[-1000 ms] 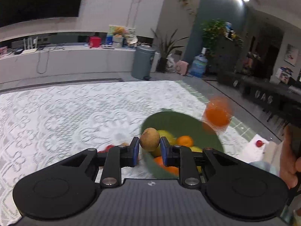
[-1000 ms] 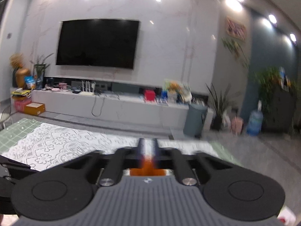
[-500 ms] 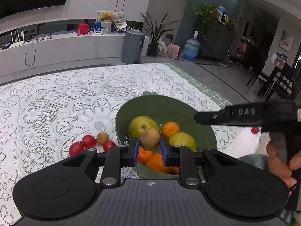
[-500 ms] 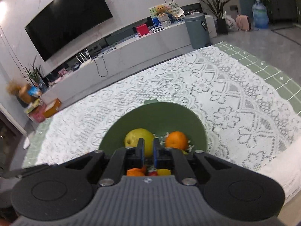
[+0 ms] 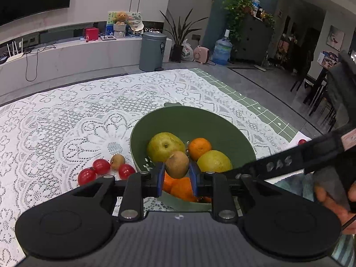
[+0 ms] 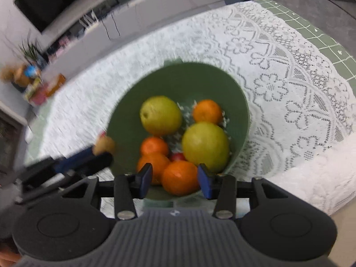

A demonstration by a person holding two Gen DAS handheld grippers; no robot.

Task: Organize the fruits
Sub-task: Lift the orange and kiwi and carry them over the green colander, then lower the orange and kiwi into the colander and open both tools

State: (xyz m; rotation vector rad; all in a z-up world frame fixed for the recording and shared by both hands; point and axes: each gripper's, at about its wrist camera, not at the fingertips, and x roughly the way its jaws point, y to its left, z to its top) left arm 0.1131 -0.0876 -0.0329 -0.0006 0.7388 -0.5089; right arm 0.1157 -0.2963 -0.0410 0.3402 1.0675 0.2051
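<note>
Left wrist view: my left gripper (image 5: 176,175) tilts down over the near rim of the green bowl (image 5: 195,120), clamped on a brown kiwi (image 5: 177,164). My right gripper (image 6: 175,179) points steeply down, its jaws just opening, apart around an orange (image 6: 180,176) in the bowl.

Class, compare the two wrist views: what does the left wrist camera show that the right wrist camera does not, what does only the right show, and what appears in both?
Only the left view: three red tomatoes and a small brown fruit on the lace cloth beside the bowl, clearly seen.

Only the right view: the right gripper, its jaws open and just widened, an orange sitting between them untouched.

Both: the green bowl of pears and oranges, and the left gripper shut on a brown fruit.
</note>
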